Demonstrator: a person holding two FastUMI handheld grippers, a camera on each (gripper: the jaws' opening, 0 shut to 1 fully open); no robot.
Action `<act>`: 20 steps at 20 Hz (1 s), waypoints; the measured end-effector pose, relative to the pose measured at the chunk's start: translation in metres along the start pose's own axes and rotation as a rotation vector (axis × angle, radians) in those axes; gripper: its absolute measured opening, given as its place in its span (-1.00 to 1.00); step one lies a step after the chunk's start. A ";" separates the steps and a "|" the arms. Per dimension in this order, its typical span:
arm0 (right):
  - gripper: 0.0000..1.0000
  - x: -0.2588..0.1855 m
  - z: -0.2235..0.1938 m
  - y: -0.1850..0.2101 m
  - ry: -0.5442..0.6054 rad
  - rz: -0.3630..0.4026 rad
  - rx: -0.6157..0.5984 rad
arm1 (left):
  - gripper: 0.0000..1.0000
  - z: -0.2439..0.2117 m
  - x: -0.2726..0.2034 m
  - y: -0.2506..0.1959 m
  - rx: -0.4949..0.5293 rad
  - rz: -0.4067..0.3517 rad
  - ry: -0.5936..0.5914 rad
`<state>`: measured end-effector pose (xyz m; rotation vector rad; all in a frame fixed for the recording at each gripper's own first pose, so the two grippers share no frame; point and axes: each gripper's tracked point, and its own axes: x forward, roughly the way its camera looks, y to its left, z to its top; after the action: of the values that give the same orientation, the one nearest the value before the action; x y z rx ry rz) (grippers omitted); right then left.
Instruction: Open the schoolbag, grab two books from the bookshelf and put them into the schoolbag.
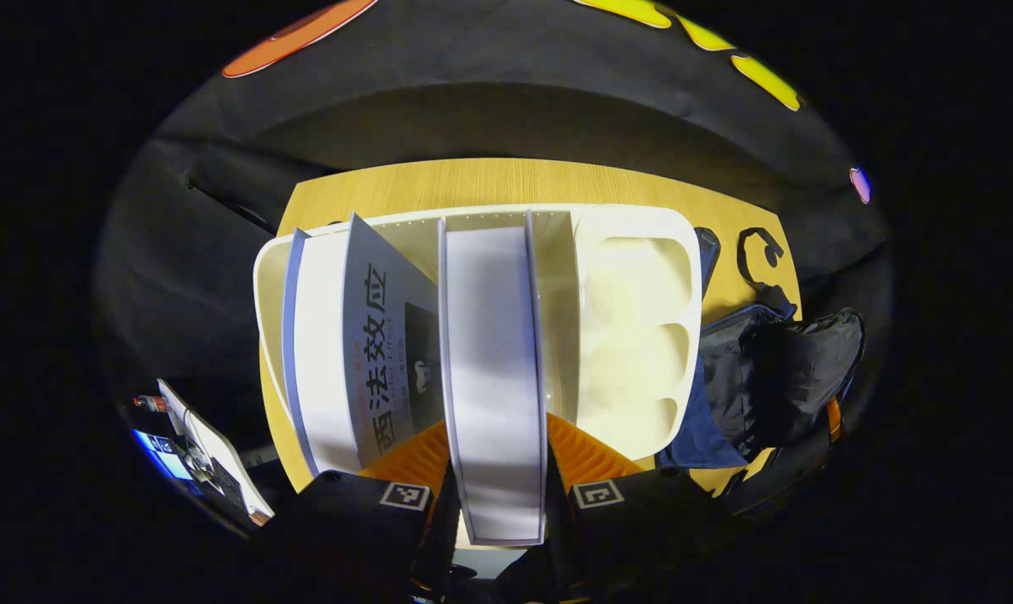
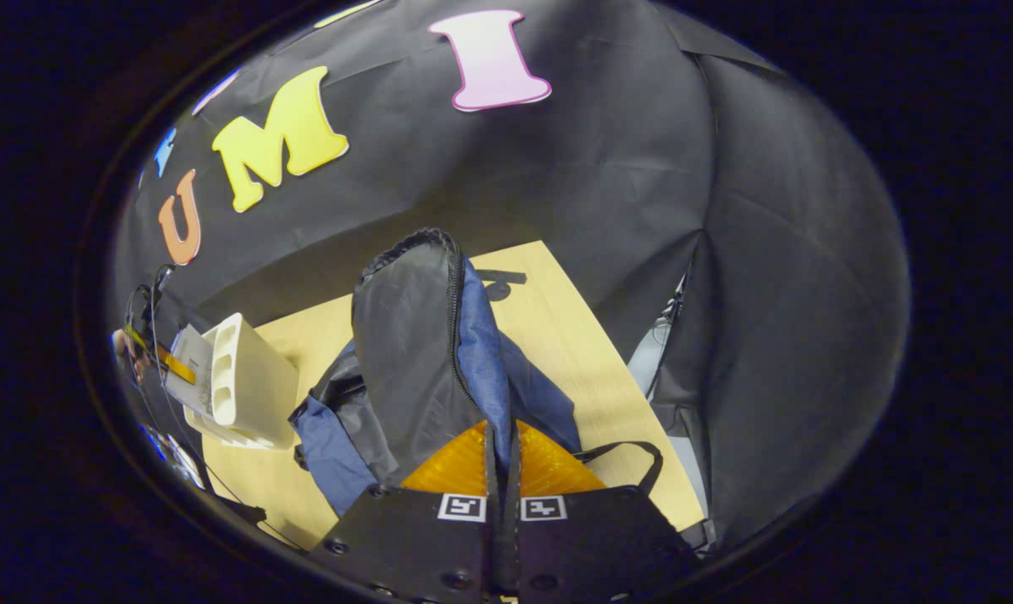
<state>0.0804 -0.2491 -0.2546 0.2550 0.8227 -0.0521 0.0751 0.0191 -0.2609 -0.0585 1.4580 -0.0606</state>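
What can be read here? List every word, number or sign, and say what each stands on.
"西法效应": on the cover of the leaning book in the bookshelf; anything before these characters is hidden.
Small print beside that title: too small to read.
Square markers on the left claw: patterns, no words.
Page edges of the gripped book: blank.

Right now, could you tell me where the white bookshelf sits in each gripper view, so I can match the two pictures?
Left gripper view: the white bookshelf spans the centre, seen from above, books standing in it.
Right gripper view: it stands small at the left edge, on the table.
Shared landmark: the schoolbag lies beside it on the wooden table.
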 end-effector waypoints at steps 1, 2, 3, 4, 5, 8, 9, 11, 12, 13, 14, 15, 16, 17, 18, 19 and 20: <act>-0.99 0.000 0.000 0.001 0.000 0.000 0.000 | -0.07 -0.002 -0.003 -0.001 -0.008 0.000 -0.004; -0.99 0.000 0.001 0.001 -0.001 0.000 -0.001 | -0.10 -0.005 -0.009 -0.001 -0.010 0.003 -0.010; -0.99 0.001 0.000 0.001 -0.002 0.000 -0.001 | -0.12 -0.008 -0.016 0.000 -0.010 0.006 -0.017; -0.99 0.000 0.000 0.002 -0.002 0.000 -0.001 | -0.20 -0.010 -0.025 0.000 -0.004 0.003 -0.027; -0.99 0.000 0.001 0.004 -0.004 0.001 -0.004 | -0.13 -0.014 -0.036 0.001 0.006 -0.004 -0.039; -0.99 -0.002 0.000 0.008 -0.008 0.000 -0.016 | -0.14 -0.025 -0.074 0.009 0.024 -0.027 -0.078; -0.99 -0.003 0.001 0.008 -0.009 -0.001 -0.019 | -0.14 -0.028 -0.088 0.011 0.020 -0.040 -0.090; -0.99 -0.005 0.000 0.010 -0.011 -0.002 -0.021 | -0.14 -0.036 -0.123 0.017 -0.005 -0.074 -0.136; -0.99 -0.006 0.000 0.010 -0.012 -0.003 -0.021 | -0.14 -0.037 -0.142 0.019 -0.019 -0.094 -0.167; -0.99 -0.007 0.000 0.011 -0.014 -0.005 -0.021 | -0.14 -0.040 -0.160 0.020 -0.036 -0.119 -0.199; -0.99 -0.008 0.000 0.012 -0.016 -0.005 -0.023 | -0.14 -0.040 -0.176 0.016 -0.049 -0.155 -0.235; -0.99 -0.010 -0.001 0.013 -0.018 -0.006 -0.028 | -0.14 -0.039 -0.190 0.011 -0.064 -0.194 -0.266; -0.99 -0.011 -0.002 0.014 -0.017 -0.006 -0.029 | -0.15 -0.039 -0.203 0.004 -0.076 -0.231 -0.292; -0.99 -0.012 -0.002 0.016 -0.017 -0.004 -0.031 | -0.16 -0.037 -0.213 -0.005 -0.085 -0.269 -0.316; -0.99 -0.013 -0.003 0.016 -0.018 -0.005 -0.035 | -0.09 -0.037 -0.219 -0.014 -0.091 -0.306 -0.335; -0.99 -0.014 -0.001 0.017 -0.019 -0.004 -0.036 | -0.17 -0.037 -0.221 -0.026 -0.089 -0.344 -0.342; -0.99 -0.015 -0.001 0.018 -0.021 -0.004 -0.037 | -0.19 -0.039 -0.223 -0.039 -0.089 -0.389 -0.350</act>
<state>0.0724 -0.2325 -0.2407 0.2177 0.8025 -0.0432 0.0116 -0.0027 -0.0416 -0.4062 1.0830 -0.2893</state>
